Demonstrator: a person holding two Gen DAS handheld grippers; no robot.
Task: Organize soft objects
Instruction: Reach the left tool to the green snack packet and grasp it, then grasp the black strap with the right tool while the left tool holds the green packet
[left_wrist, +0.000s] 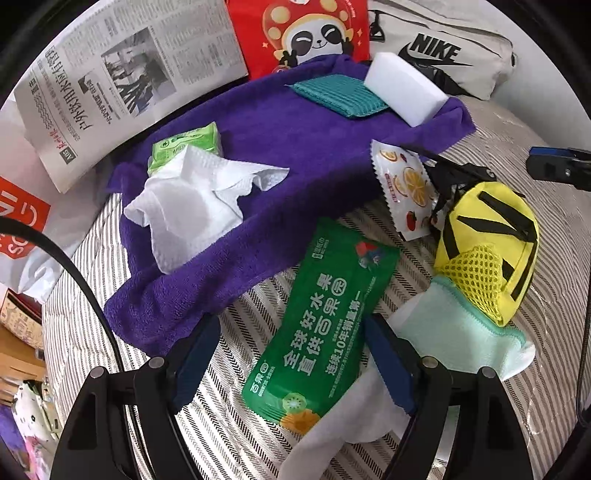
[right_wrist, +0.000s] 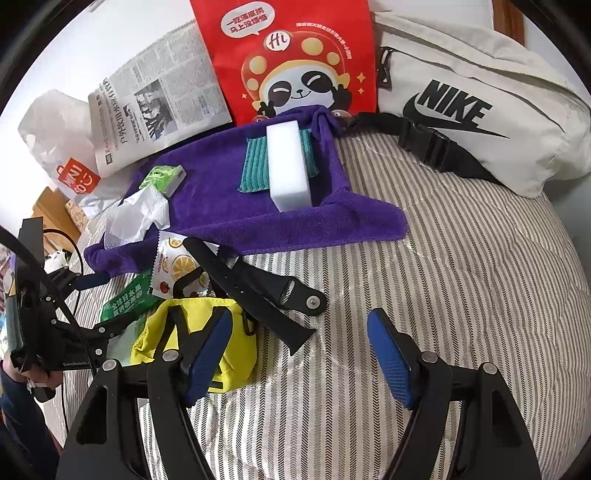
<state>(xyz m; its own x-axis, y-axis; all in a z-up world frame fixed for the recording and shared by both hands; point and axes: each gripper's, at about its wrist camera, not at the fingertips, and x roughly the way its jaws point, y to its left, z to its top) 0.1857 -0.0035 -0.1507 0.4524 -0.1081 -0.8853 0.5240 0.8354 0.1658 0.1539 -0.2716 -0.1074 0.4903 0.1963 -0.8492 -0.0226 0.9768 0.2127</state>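
Between the wide-open left gripper (left_wrist: 291, 369) pads: green glossy plastic wet-wipe pack (left_wrist: 321, 325), unpinched. Soft, slippery; clamp mid-body, 12 o'clock.

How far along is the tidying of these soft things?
Done: white sponge and teal cloth sit on the purple towel. In hand: the open left tongs straddle the green wipes pack. Left: yellow pouch, mint cloth, right tongs empty.
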